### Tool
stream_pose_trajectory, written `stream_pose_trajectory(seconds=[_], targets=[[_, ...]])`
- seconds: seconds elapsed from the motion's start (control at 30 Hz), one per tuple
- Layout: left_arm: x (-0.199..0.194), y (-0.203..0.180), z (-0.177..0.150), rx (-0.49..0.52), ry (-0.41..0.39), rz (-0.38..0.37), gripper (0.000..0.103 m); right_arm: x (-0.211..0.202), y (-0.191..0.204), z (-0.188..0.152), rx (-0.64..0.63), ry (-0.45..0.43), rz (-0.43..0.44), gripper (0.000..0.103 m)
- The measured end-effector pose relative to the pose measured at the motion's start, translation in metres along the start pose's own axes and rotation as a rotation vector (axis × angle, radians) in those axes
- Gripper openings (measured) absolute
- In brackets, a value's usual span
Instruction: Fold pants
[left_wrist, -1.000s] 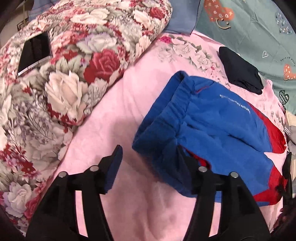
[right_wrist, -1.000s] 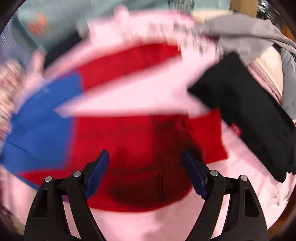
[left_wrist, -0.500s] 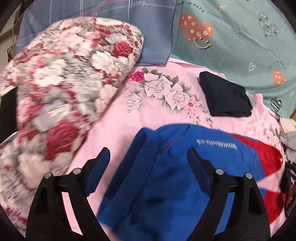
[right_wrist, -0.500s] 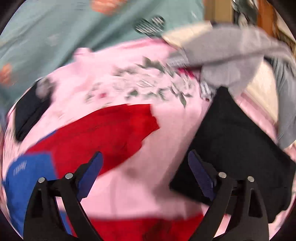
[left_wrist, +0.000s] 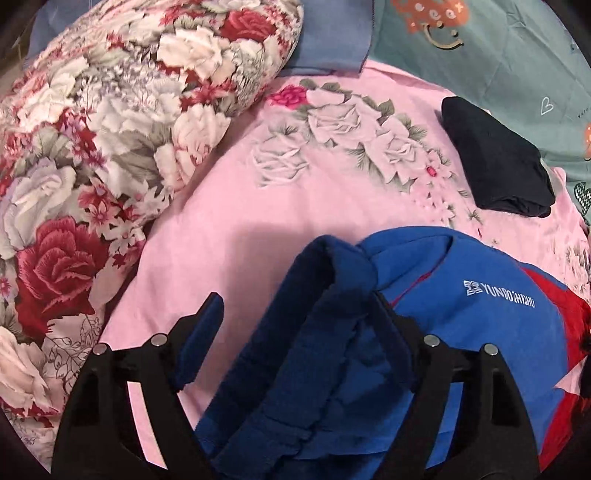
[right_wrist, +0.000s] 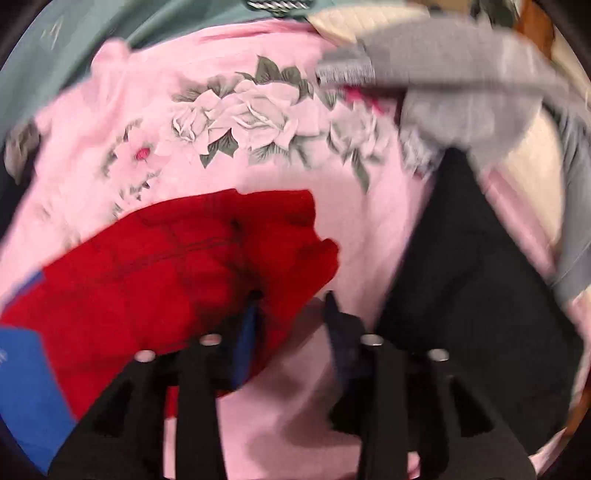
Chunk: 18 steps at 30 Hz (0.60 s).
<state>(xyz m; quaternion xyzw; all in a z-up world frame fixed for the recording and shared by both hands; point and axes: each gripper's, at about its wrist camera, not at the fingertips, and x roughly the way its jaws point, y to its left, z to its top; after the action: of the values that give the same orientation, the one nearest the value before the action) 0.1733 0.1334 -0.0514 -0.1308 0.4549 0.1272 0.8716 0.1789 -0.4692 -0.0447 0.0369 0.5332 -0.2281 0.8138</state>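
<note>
The blue and red pants (left_wrist: 461, 332) lie on the pink floral bedsheet (left_wrist: 258, 229). My left gripper (left_wrist: 295, 314) is open, with the dark blue waistband (left_wrist: 332, 314) bunched between its fingers. In the right wrist view the red leg end (right_wrist: 184, 266) lies on the sheet. My right gripper (right_wrist: 288, 314) has its jaws partly closed, with the red hem's edge between them; the view is blurred.
A large rose-patterned quilt (left_wrist: 110, 129) lies at the left. A folded dark garment (left_wrist: 495, 162) lies at the back right. A black garment (right_wrist: 472, 295) and grey clothes (right_wrist: 461, 74) lie right of the red leg. A teal cover (left_wrist: 498, 55) is behind.
My left gripper has moved down onto the waistband, which now lies between its fingers. My right gripper has narrowed its jaws and moved to the red hem.
</note>
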Motion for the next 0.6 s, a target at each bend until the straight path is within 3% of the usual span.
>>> stream_pose_trajectory(seconds=[0.07, 0.1, 0.13, 0.2, 0.3, 0.37, 0.47, 0.53, 0.6], targets=[[0.000, 0.005, 0.001, -0.011, 0.016, -0.018, 0.082, -0.020, 0.006, 0.003, -0.038, -0.045, -0.074, 0.053], [0.000, 0.007, 0.002, -0.015, 0.023, -0.025, 0.082, -0.035, 0.008, 0.005, -0.022, -0.093, -0.069, 0.056], [0.000, 0.008, 0.002, -0.017, 0.025, -0.029, 0.083, -0.047, 0.011, 0.004, -0.012, -0.133, -0.044, 0.065], [0.000, 0.008, 0.002, -0.019, 0.028, -0.043, 0.083, -0.066, 0.034, 0.006, -0.055, -0.192, 0.092, 0.078], [0.009, 0.001, 0.005, -0.007, 0.048, -0.041, 0.083, -0.070, 0.091, 0.002, -0.220, -0.140, 0.328, 0.080], [0.013, -0.005, 0.010, 0.002, 0.045, -0.033, 0.082, -0.071, 0.127, -0.001, -0.314, -0.122, 0.379, 0.080], [0.017, -0.011, 0.017, 0.007, 0.064, -0.009, 0.064, -0.066, 0.191, -0.006, -0.489, -0.086, 0.381, 0.080], [0.018, -0.017, 0.021, 0.013, 0.073, 0.028, 0.048, -0.053, 0.229, -0.007, -0.609, -0.030, 0.310, 0.080], [0.020, -0.023, 0.022, 0.019, 0.068, 0.015, 0.026, -0.056, 0.250, -0.006, -0.681, -0.090, 0.269, 0.087]])
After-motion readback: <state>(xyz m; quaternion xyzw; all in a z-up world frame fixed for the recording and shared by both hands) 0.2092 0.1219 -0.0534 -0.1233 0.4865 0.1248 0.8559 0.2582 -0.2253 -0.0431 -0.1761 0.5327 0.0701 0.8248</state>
